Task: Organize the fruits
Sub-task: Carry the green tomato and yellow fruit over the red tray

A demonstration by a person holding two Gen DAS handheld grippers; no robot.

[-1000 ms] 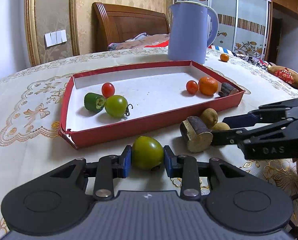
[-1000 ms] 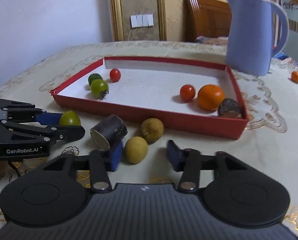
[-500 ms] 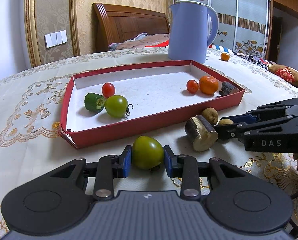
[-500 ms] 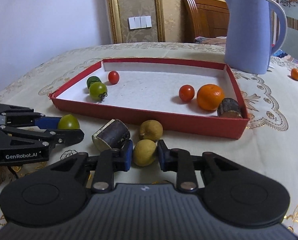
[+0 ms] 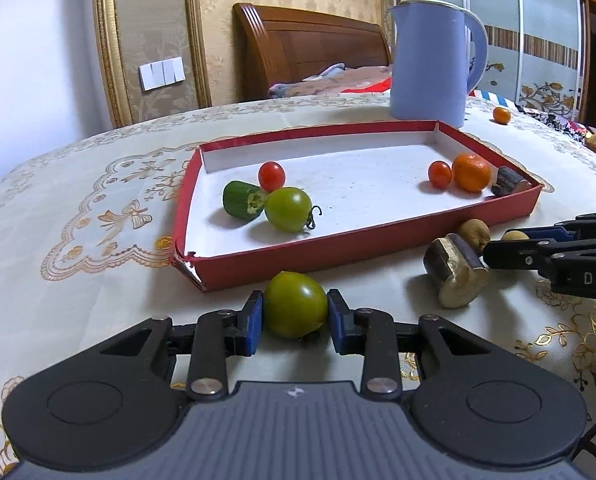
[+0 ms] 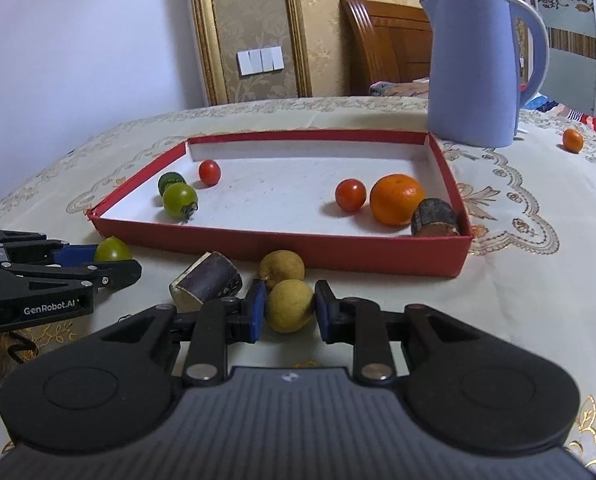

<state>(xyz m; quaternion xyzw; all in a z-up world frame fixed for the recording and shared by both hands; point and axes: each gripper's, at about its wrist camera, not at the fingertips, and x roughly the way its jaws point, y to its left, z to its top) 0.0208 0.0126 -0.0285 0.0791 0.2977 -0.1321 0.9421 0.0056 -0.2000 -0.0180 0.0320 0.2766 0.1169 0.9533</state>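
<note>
— Green tomato (image 5: 296,305): where does it sit?
— On the embroidered tablecloth (image 5: 98,208), just outside the red tray (image 5: 361,240), pinched between the left gripper's (image 5: 296,316) blue pads.
— And the right gripper (image 6: 290,311)?
— Clamped on a yellow-brown longan (image 6: 289,305), with a second longan (image 6: 282,266) and a purple sugarcane chunk (image 6: 208,282) beside it.
— Inside the tray?
— Two cherry tomatoes, a green tomato, a cucumber stub, a tangerine (image 6: 396,199) (another sugarcane piece touches it).

Tray (image 6: 282,248) before kettle (image 6: 473,72) (tomatoes (image 6: 350,195) inside); longans (image 6: 282,266) in front.
</note>
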